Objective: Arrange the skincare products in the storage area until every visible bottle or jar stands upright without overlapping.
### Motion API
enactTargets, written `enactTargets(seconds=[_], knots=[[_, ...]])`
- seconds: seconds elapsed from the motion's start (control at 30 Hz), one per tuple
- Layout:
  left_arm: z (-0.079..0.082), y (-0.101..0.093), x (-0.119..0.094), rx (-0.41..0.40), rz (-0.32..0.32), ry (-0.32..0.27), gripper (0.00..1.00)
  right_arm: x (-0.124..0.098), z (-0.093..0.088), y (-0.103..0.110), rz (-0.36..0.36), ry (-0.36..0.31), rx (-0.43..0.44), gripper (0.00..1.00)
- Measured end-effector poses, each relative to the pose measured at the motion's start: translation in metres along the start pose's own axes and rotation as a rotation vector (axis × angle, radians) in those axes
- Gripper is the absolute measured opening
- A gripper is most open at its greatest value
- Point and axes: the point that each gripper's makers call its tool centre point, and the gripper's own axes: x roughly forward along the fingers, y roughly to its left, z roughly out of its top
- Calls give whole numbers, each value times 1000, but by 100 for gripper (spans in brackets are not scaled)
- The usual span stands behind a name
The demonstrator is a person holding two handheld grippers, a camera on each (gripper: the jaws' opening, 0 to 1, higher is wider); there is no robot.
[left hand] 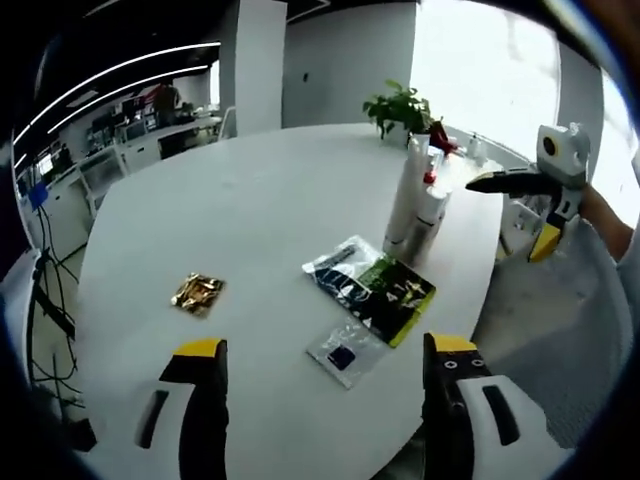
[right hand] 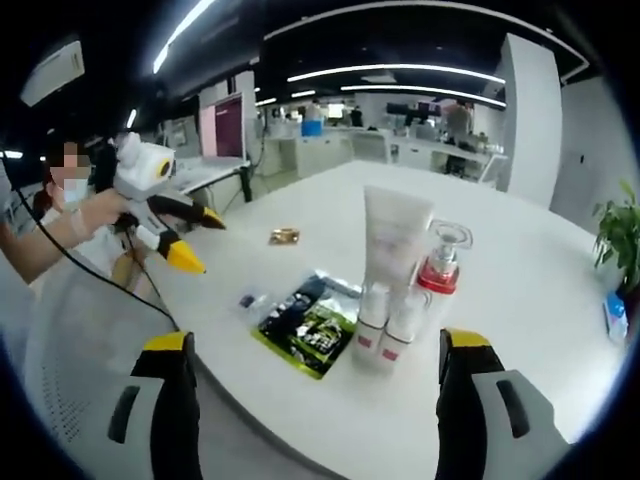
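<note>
Stood upright in a tight cluster near the far edge of the white table (left hand: pixel 250 210): a tall white tube (right hand: pixel 395 240), two small white bottles (right hand: pixel 388 325) just in front of it, and a red-collared pump bottle (right hand: pixel 440 270) touching at the side. Seen too in the left gripper view as a white group of bottles (left hand: pixel 415 205). Lay flat just beside the cluster: a dark green-and-black sachet (left hand: pixel 380 290) and a small clear packet (left hand: pixel 345 352); further off, well apart, a gold foil packet (left hand: pixel 197 293). Held the left gripper (left hand: pixel 325 375) over the near table edge, jaws wide apart, empty. Kept the right gripper (right hand: pixel 315 375) facing the cluster, jaws likewise spread, gripping nothing. Behind, a potted plant (left hand: pixel 400 105).
</note>
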Motion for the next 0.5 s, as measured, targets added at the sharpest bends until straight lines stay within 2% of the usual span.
enactTargets(seconds=[0.17, 0.27, 0.43, 0.5], knots=[[-1, 12, 6, -15, 15, 11, 70, 1, 3, 1, 5, 3, -6, 100], [2, 23, 9, -36, 34, -11, 68, 4, 4, 3, 22, 6, -6, 100], [0, 40, 17, -36, 57, 7, 66, 8, 18, 8, 40, -10, -29, 100], [1, 49, 21, -39, 65, -5, 65, 11, 21, 10, 51, -13, -28, 100]])
